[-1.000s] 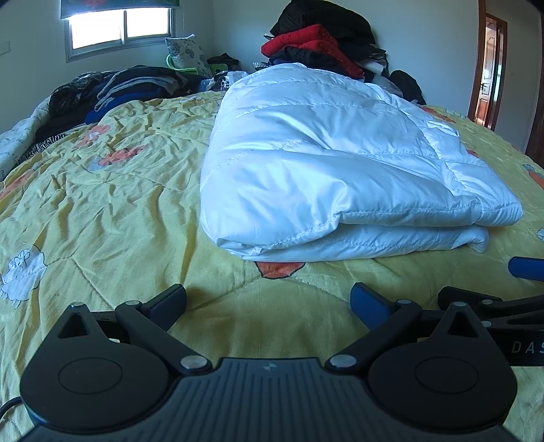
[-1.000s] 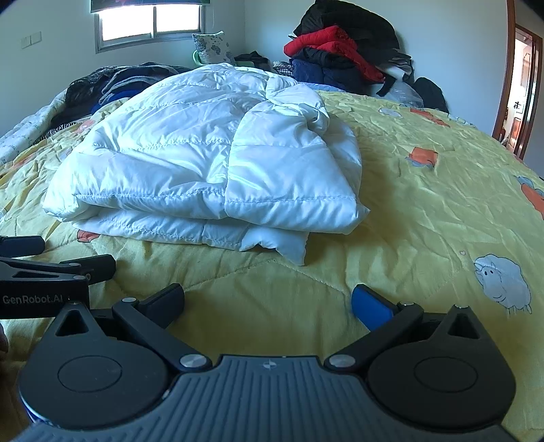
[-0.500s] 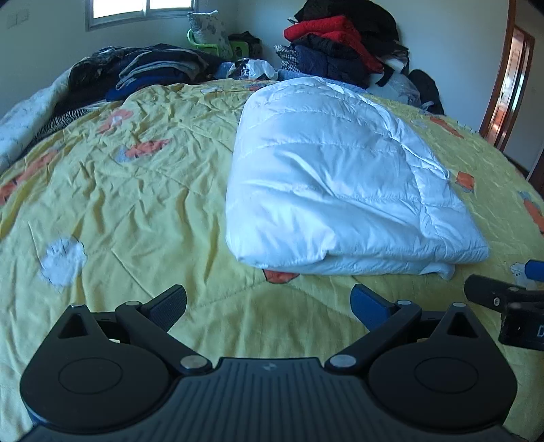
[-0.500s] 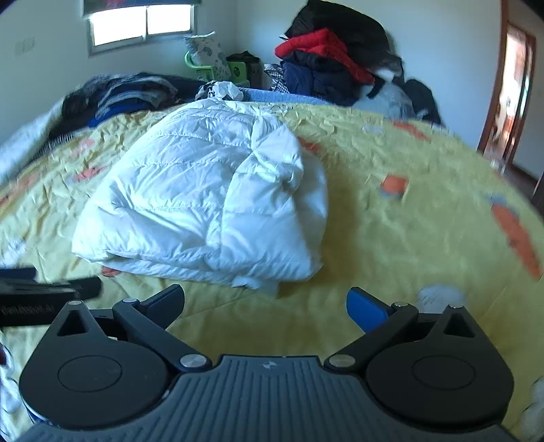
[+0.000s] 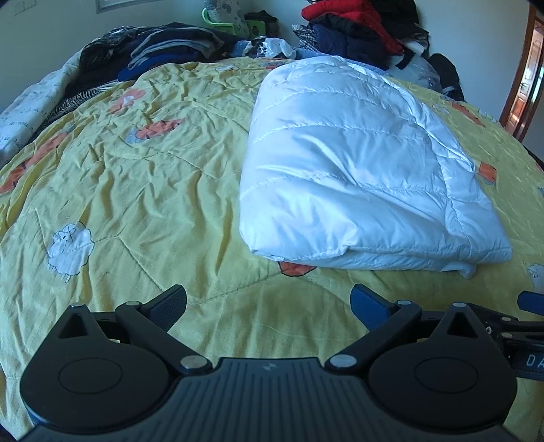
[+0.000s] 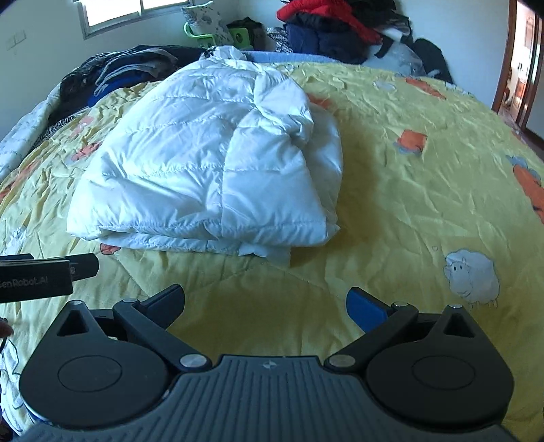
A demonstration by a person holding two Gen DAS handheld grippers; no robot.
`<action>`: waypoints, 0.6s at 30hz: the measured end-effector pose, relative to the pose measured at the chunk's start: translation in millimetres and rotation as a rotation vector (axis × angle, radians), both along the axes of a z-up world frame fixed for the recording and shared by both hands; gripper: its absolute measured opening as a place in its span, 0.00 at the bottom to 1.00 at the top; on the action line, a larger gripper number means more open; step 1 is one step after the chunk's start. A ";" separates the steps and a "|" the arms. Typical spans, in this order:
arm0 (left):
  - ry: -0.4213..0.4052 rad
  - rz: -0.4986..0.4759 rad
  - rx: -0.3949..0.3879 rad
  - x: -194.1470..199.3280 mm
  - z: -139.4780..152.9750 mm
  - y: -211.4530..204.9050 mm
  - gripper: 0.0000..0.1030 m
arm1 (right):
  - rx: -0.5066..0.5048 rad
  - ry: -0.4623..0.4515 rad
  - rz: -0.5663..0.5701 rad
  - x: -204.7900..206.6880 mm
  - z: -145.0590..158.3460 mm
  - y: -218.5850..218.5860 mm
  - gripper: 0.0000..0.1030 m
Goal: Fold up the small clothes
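A white quilted puffer jacket (image 5: 353,170) lies folded into a thick rectangle on the yellow bedspread (image 5: 136,190); it also shows in the right wrist view (image 6: 210,170). My left gripper (image 5: 268,302) is open and empty, held back from the jacket's near edge. My right gripper (image 6: 265,302) is open and empty, also short of the jacket, above the bedspread (image 6: 408,204). The right gripper's fingers show at the right edge of the left wrist view (image 5: 523,316). The left gripper's body shows at the left edge of the right wrist view (image 6: 44,275).
Piles of dark clothes (image 5: 163,51) lie along the bed's far left side. A heap of red, navy and black clothes (image 5: 357,30) stands at the far end. A wooden door (image 5: 523,85) is at the right. A window (image 6: 136,10) is in the back wall.
Both grippers have pulled back and risen away from the folded jacket, so it looks smaller and farther. Both stayed open and empty. The jacket has not moved.
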State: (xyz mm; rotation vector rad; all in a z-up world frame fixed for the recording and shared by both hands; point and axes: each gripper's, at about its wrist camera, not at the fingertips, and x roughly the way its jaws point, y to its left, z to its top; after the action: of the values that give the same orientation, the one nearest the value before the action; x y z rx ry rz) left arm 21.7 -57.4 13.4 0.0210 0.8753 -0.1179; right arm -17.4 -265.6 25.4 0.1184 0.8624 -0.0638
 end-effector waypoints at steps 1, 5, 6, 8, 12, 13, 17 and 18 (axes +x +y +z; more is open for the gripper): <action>-0.004 -0.002 0.002 -0.5 0.5 -0.9 1.00 | 0.008 0.004 -0.003 0.2 -0.4 -0.7 1.00; -0.006 -0.007 0.011 -1.5 0.6 -2.6 1.00 | 0.015 0.011 -0.003 0.4 -2.5 -1.4 1.00; -0.005 -0.006 0.011 -1.9 0.8 -2.5 1.00 | 0.015 0.013 -0.001 0.0 -2.9 -0.9 1.00; -0.005 -0.007 0.010 -2.0 0.8 -2.1 1.00 | 0.018 0.014 0.003 -0.9 -3.6 -0.1 1.00; -0.003 -0.006 0.007 -4.0 0.2 -2.1 1.00 | 0.022 0.022 0.004 -3.1 -6.2 0.9 1.00; -0.001 -0.006 0.009 -4.6 -0.6 -2.3 1.00 | 0.025 0.022 0.003 -3.8 -6.8 0.7 1.00; 0.006 -0.007 0.003 -7.4 -2.1 -2.2 1.00 | 0.036 0.032 -0.005 -5.5 -9.5 0.2 1.00; 0.006 -0.008 0.003 -7.9 -2.1 -2.6 1.00 | 0.039 0.032 -0.005 -5.9 -9.6 0.3 1.00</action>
State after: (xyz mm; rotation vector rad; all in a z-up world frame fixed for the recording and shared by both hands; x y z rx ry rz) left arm 13.8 -60.0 11.3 0.0273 0.8813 -0.1239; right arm -23.4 -265.3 15.8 0.1564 0.8955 -0.0540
